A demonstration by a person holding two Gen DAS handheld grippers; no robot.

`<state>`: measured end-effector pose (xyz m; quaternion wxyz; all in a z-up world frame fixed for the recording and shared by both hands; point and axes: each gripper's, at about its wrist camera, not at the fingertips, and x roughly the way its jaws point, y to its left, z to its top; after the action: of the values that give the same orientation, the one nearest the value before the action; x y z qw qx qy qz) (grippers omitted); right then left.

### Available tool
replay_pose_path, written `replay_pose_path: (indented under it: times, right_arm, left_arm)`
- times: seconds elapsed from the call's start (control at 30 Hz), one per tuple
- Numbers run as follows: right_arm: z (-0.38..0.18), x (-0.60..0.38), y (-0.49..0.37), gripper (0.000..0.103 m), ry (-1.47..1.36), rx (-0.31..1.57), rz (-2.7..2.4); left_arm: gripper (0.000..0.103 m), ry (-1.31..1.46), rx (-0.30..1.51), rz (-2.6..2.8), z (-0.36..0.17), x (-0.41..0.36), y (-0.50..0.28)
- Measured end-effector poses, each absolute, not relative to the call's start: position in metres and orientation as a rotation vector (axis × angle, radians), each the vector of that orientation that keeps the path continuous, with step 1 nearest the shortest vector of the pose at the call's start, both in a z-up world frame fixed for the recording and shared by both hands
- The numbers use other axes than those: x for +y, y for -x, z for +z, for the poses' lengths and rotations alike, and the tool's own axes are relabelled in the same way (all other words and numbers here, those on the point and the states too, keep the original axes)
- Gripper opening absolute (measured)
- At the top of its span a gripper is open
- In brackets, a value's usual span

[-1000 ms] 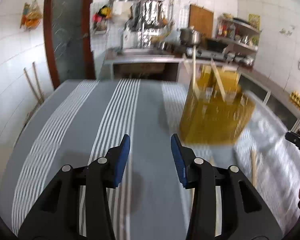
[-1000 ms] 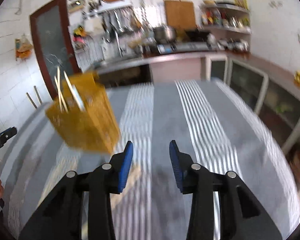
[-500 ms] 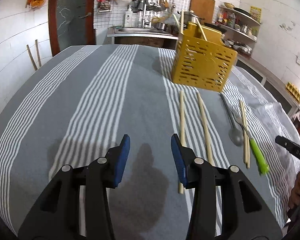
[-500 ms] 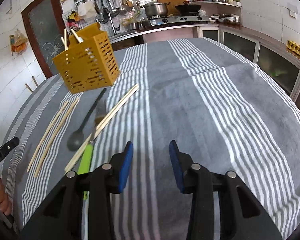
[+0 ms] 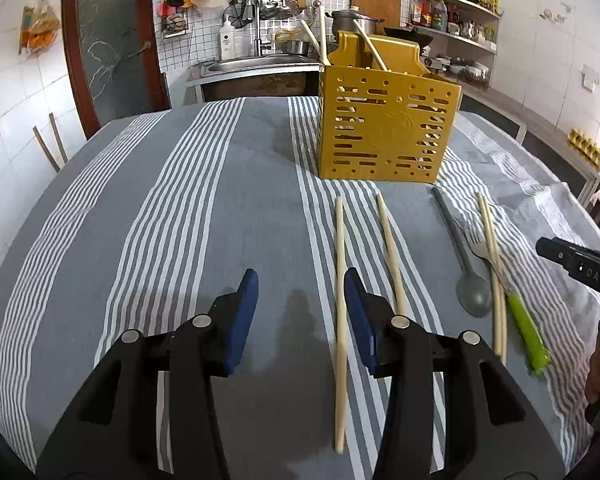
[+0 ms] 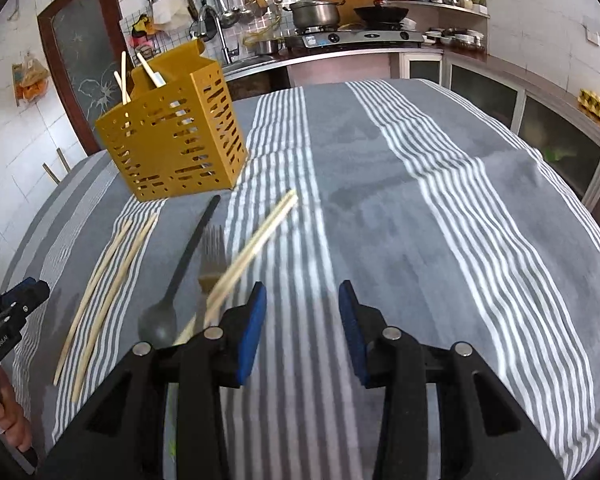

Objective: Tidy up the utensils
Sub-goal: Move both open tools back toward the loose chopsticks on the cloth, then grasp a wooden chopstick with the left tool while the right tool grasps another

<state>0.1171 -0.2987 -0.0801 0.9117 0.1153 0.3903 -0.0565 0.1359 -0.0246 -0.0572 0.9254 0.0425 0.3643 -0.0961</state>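
The left hand-held gripper (image 5: 298,308), black with blue pads, hangs low over the worktop (image 5: 220,220), which is covered by a grey cloth with white stripes; its jaws stand apart with nothing between them. Just to the right of its right pad lie two pale wooden chopsticks (image 5: 340,300), side by side and pointing away toward the holder. The right hand-held gripper (image 6: 302,328) also has its jaws apart and empty above bare striped cloth. To its left lie another pair of pale wooden chopsticks (image 6: 256,240), resting across a metal fork with a green handle (image 6: 212,256), and next to that a dark grey plastic spoon (image 6: 180,272). Beyond them stands a tall yellow slotted plastic utensil holder (image 6: 172,140), already containing a few upright chopsticks. These utensils are probably all light and stiff; the chopsticks are thin, smooth and lie flat on soft cloth, so they may roll or slip, and a pinch near the middle seems the steadiest hold. The fork is best taken by its thicker green handle, once the chopsticks lying over it are cleared. Behind the worktop are a sink, hanging ladles, a stove with pots and shelves, all well apart from the work.
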Motion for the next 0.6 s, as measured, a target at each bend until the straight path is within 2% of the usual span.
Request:
replay_pose_path:
  times: [0.6]
  right_arm:
    - [-0.099,-0.281,-0.180,0.039,-0.157,0.897,-0.195]
  left_arm:
    - [0.043,-0.103,0.804,-0.218,-0.071,-0.038,-0.188]
